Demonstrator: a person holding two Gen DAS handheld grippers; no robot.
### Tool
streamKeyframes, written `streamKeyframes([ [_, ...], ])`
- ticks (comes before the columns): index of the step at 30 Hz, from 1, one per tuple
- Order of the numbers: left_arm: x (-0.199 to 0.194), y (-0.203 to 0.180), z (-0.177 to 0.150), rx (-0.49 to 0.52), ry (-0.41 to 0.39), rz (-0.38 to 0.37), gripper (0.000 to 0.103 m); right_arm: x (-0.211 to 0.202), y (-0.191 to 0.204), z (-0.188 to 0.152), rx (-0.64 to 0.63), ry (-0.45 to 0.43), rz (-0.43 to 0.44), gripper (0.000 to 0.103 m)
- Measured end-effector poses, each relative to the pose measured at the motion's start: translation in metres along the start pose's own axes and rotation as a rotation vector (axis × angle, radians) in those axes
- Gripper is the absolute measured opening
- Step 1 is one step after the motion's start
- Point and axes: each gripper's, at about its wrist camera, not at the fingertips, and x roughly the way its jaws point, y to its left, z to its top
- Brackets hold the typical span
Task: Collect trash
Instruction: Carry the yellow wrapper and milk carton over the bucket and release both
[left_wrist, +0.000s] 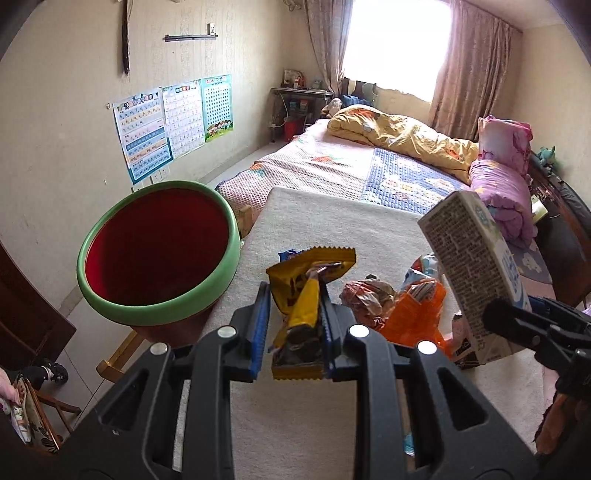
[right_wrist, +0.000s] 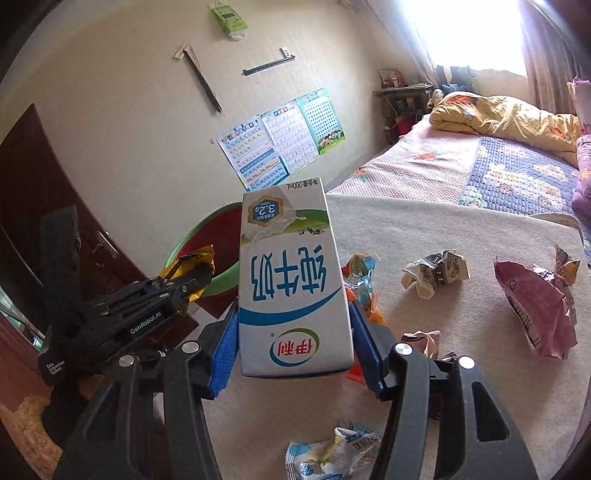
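While both grippers carry a load, the relation that matters is where the green-rimmed bin lies from each. In the left wrist view it sits at about ten o'clock from the left gripper, close beside it and off the table's edge. That gripper's jaws are clamped on a crumpled yellow wrapper, whose long axis runs roughly along the fingers.

The right gripper is clamped on a white milk carton, held upside down with its long axis pointing away along the fingers. From there, the bin shows at about eleven o'clock, partly hidden behind the carton and the left gripper.

I judge the left hand the nearer to the bin, so it should drop first. More wrappers lie on the pale table cover at two to three o'clock.
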Motion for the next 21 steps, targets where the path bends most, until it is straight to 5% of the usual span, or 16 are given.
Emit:
streamKeyframes([
  [21, -0.018, 0.016, 0.006, 0.0, -0.054, 0.044, 0.024, 0.005, 0.035, 0.013, -0.047, -0.015, 0.042, 0.055],
])
